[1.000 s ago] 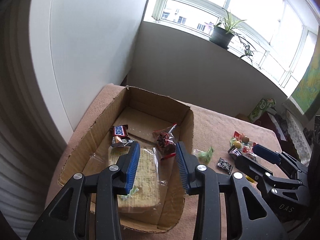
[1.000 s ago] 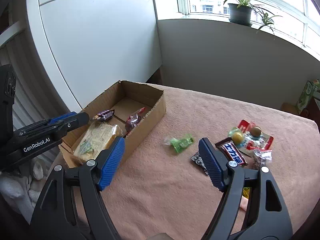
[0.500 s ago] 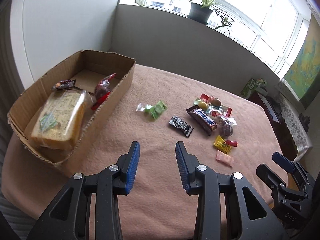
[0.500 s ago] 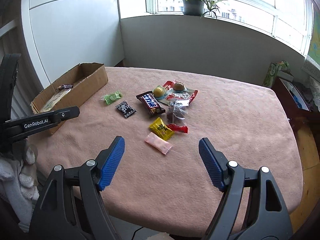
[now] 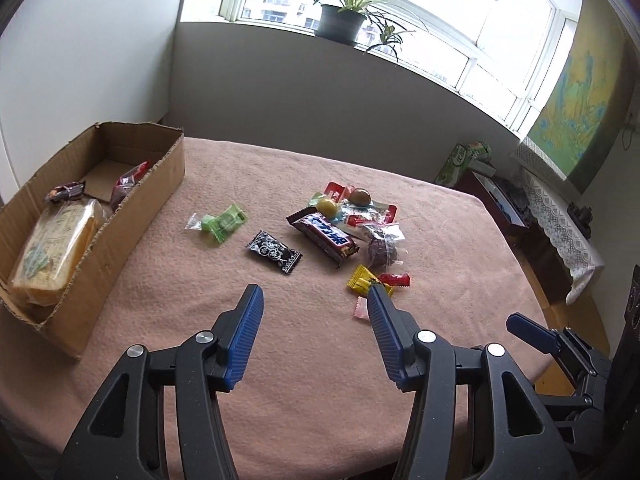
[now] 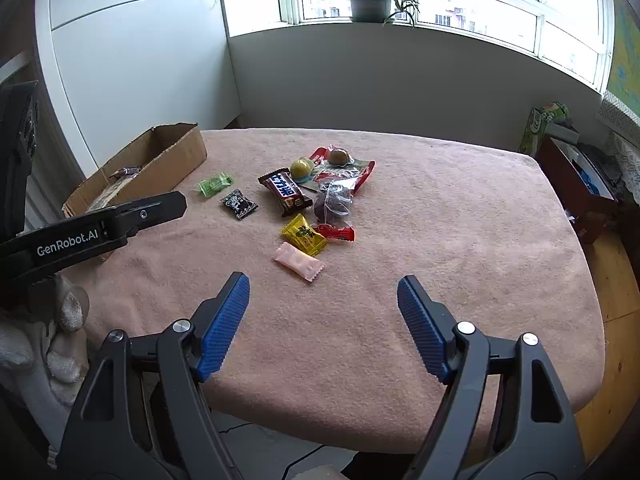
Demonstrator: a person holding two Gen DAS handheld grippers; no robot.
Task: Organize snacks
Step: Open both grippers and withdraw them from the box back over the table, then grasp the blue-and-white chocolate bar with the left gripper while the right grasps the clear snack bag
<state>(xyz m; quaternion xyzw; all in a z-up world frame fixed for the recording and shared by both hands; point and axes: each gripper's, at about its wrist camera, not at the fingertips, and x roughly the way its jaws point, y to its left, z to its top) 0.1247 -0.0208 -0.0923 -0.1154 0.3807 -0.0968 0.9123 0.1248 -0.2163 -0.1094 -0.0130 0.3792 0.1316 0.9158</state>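
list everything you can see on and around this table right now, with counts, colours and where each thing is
cardboard box: 1, brown, table's left end
bread loaf: 1, yellow, in box
small packets in box: 2, dark and red
green candy: 1, beside box
black candy: 1, mid-table
chocolate bar: 1, brown
round sweets: 2, yellow and brown, on red packet
clear bag: 1, dark contents
yellow candy: 1
red candy: 1
pink candy: 1, nearest
table cloth: 1, pink
potted plant: 1, windowsill
left gripper: open, empty
right gripper: open, empty

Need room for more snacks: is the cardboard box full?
Partly full. The cardboard box holds a bread pack and two small snacks; bare floor shows at its far end.
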